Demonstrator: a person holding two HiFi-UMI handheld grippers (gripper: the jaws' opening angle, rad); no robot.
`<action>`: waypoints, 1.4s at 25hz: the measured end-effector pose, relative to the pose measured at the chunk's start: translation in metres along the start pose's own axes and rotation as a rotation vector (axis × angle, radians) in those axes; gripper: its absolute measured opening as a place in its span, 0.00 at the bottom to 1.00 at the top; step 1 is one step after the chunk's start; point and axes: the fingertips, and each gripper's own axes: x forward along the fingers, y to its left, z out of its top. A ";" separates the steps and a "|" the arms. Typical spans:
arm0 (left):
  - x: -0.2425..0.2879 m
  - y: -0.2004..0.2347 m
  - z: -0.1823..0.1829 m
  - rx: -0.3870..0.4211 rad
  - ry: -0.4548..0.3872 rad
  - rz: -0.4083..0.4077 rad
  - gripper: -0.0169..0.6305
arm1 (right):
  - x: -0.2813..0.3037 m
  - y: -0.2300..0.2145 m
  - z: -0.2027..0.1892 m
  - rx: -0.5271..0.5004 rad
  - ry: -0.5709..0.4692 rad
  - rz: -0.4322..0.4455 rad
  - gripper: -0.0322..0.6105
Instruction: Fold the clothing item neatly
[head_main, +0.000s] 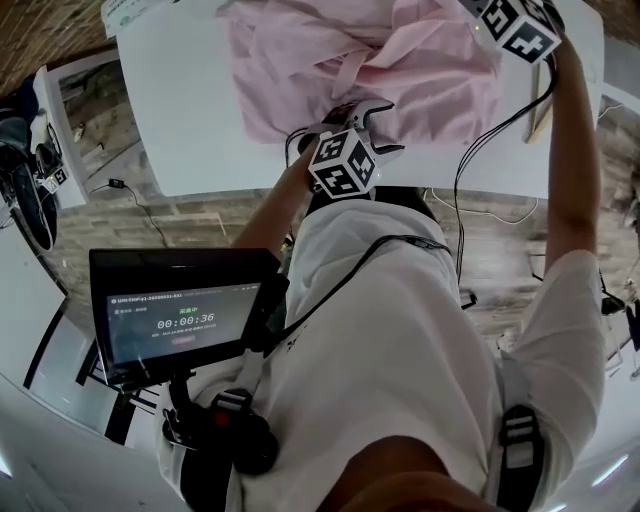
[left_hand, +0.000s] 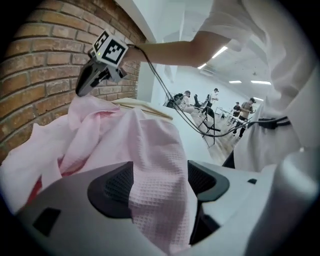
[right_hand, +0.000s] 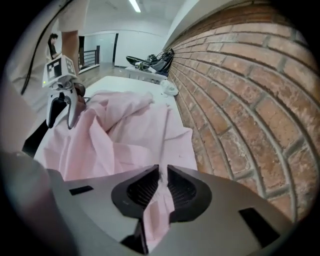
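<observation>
I have the shirt (head_main: 400, 70) in both grippers. It lies bunched on the white counter (head_main: 190, 110), not yet spread flat and with no clean fold in it.

The left gripper (left_hand: 159, 180) is clamped on a thick band of the waffle-weave cloth at the near edge of the counter, close to my body. The cloth fills the whole gap between its pads. The right gripper (right_hand: 161, 175) has its jaws almost together on a thin edge of the shirt. It is on the far side, close to the brick wall (right_hand: 250, 100).

What matters for the next move is the line between the two grips. It runs on a diagonal from near-left to far-right, and the bulk of the shirt sags in a heap between and to the left of them. From the right gripper view the cloth rises in loose ridges towards the left gripper, so I judge there is still slack along that line.

I think the next move is to draw the two grips apart along that diagonal until the held edge goes straight, then lay it down square to the counter's edge. The right gripper's hold is the weaker one, being only on a thin edge, so I would pull gently there.
</observation>
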 end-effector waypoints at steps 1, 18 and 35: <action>-0.004 0.002 0.004 -0.013 -0.021 0.011 0.56 | 0.009 -0.006 -0.001 0.021 0.002 0.007 0.15; -0.171 0.096 -0.113 -0.605 -0.262 0.573 0.55 | 0.077 0.173 0.247 -0.053 -0.374 0.264 0.25; -0.179 0.107 -0.112 -0.656 -0.306 0.633 0.55 | 0.063 0.087 0.203 0.590 -0.611 0.155 0.08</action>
